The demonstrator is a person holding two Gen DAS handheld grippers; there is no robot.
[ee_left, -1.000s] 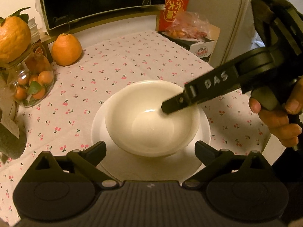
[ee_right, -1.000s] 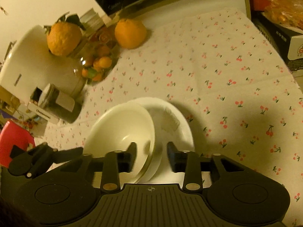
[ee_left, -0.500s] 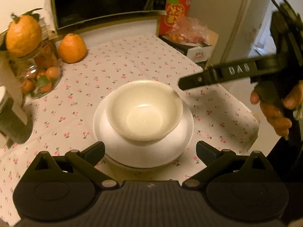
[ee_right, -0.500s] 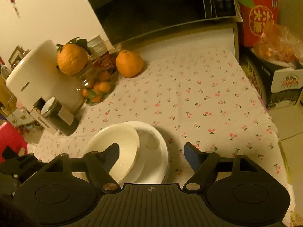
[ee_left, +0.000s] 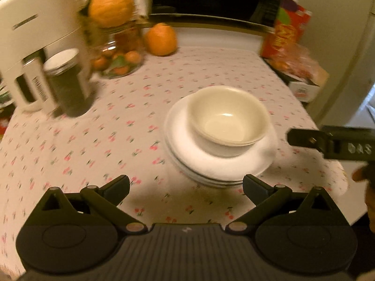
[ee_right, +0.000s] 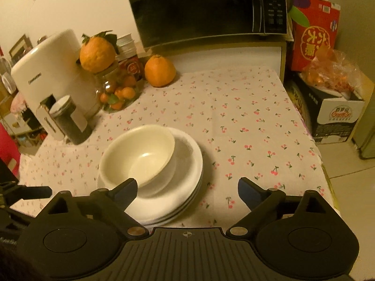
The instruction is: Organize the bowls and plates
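At frame centre a cream bowl (ee_right: 140,155) sits in a stack of white plates (ee_right: 185,187) on the cherry-print bench (ee_right: 246,121). Left gripper (ee_left: 186,186) and right gripper (ee_right: 187,188) jaws are both spread apart, empty.

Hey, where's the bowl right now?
The bowl sits on the plate stack on the cherry-print tablecloth, left of centre in the right wrist view, with the dark jar behind it to the left.

Black plastic grippers (ee_left: 186,183), ribbed base, white "DAS" marking
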